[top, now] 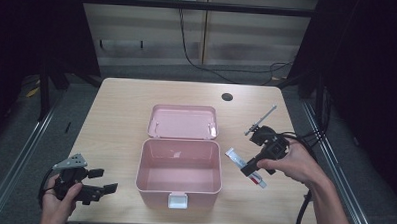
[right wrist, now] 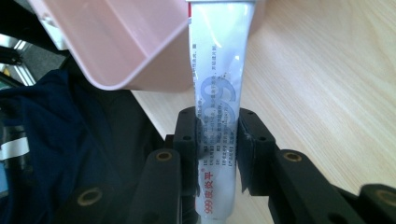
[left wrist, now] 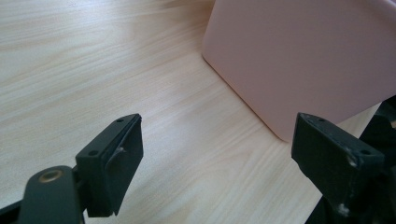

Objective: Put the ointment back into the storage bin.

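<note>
Right gripper point(top: 248, 168) clamps white ointment tube point(right wrist: 217, 93) at 3 o'clock of open pink box point(top: 179, 179). Left gripper point(top: 104, 181) gapes empty at 8 o'clock.

The high view looks steeply down over the whole table point(top: 117, 99), while both gripper views sit close above it, sharing the pink box point(top: 179, 171).

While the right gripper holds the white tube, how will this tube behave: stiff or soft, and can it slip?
The white tube looks like a soft ointment tube, so it probably dents where the right gripper squeezes it. Its glossy skin may slip if the hold loosens. It seems light, and its flat crimped end should stop rolling.
</note>
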The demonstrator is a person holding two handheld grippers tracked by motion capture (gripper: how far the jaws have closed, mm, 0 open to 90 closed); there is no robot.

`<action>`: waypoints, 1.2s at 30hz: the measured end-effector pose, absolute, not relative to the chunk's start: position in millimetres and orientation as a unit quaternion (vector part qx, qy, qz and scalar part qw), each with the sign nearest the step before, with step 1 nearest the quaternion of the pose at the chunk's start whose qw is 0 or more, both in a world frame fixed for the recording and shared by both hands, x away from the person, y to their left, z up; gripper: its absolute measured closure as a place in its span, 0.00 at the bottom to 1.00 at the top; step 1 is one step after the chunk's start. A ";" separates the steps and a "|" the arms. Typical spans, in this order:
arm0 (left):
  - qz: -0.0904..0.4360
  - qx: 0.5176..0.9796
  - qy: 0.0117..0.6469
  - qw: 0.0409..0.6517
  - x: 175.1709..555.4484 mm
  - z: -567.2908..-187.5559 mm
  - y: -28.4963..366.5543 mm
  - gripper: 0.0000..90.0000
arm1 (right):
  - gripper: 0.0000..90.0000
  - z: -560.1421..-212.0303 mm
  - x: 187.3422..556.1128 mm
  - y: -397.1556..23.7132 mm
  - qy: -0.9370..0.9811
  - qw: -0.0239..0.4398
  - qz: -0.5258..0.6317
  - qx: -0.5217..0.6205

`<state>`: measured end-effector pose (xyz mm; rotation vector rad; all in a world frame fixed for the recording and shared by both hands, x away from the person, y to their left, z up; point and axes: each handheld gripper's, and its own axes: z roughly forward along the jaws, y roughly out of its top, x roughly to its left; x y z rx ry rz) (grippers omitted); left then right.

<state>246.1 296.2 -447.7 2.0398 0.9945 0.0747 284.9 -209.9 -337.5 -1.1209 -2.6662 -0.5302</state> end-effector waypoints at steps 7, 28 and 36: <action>0.029 0.814 0.398 0.422 246.2 -447.7 296.3 0.19 | 0.80 -321.0 282.5 -198.6 -0.911 0.094 -0.187 -0.355; 0.029 0.814 0.397 0.423 246.4 -447.6 296.8 0.19 | 0.80 -309.5 287.4 -145.0 -0.932 0.095 -0.195 -0.292; 0.028 0.813 0.396 0.426 246.4 -447.4 297.2 0.19 | 0.80 -310.5 290.8 -117.7 -0.941 0.099 -0.187 -0.263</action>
